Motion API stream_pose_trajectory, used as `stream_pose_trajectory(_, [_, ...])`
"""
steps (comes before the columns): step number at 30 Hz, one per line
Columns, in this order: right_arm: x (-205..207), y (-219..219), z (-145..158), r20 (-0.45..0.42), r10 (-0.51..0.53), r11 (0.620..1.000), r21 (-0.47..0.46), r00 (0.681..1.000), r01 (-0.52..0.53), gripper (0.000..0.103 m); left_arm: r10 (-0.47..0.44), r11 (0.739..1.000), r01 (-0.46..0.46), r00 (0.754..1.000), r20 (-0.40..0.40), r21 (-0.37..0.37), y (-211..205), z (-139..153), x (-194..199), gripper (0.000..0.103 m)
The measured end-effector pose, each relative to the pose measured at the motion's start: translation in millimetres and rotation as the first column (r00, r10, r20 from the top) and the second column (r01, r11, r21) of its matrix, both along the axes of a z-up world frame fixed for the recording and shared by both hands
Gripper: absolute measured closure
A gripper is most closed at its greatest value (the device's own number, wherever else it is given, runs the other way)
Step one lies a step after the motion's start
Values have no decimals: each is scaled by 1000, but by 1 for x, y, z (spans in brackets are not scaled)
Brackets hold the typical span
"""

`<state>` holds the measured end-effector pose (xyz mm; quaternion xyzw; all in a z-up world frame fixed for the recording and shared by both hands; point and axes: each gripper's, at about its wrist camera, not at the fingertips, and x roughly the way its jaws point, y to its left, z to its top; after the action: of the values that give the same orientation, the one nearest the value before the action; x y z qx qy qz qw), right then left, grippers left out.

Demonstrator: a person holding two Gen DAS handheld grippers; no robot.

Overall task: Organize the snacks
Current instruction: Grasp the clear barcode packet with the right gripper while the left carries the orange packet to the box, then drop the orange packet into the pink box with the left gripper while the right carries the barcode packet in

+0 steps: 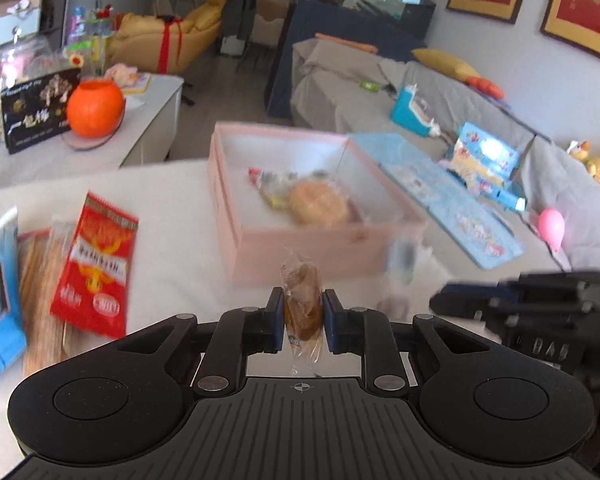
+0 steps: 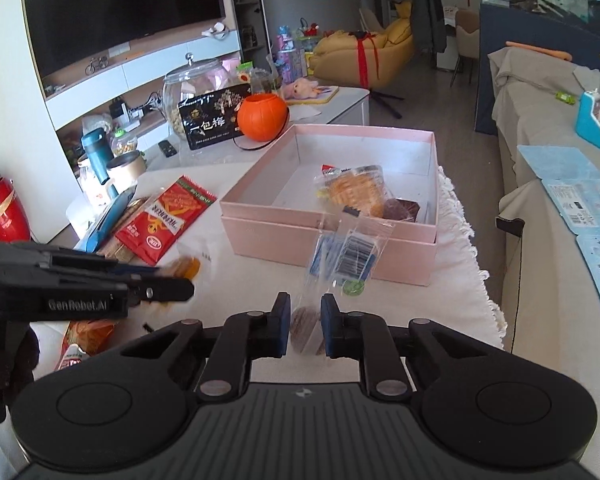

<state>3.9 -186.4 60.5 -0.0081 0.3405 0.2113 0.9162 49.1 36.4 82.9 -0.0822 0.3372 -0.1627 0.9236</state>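
step: carrying snacks to pink box (image 2: 328, 236) | left gripper (image 1: 303, 316) pinches wrapped pastry (image 1: 302, 300), short of box | right gripper (image 2: 304, 326) pinches clear-wrapped biscuit (image 2: 304, 326), near front wall | next: lift over rim, release inside, I judge

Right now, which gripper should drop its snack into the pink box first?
Right. The right gripper holds its clear-wrapped snack squarely before the pink box; the left gripper, holding a wrapped pastry, sits off toward its corner.
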Motion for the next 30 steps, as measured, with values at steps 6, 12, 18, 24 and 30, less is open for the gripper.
stream_pose_trajectory(6, [3, 1, -2, -9, -20, 1000, -4, 1000, 20, 87, 64, 994, -53, 991, 116, -97, 0, 34, 68, 75])
stream_pose_trajectory(12, [12, 6, -26, -89, -103, 995, -15, 991, 102, 46, 115, 987, -104, 990, 84, -125, 14, 24, 71, 75])
stream_pose_trajectory(18, [32, 17, -46, -120, -164, 986, 6, 979, 166, 41, 185, 983, -185, 982, 34, -18, 31, 4, 16, 75])
stream_pose_trajectory(24, [47, 41, -56, -162, -149, 989, -35, 975, 145, 67, 263, 965, -263, 965, -13, -6, 69, -16, -35, 75])
stream_pose_trajectory(30, [35, 36, -16, -129, -25, 997, 69, 991, 34, 92, 362, 932, -360, 930, -72, 34, 117, -35, -74, 75])
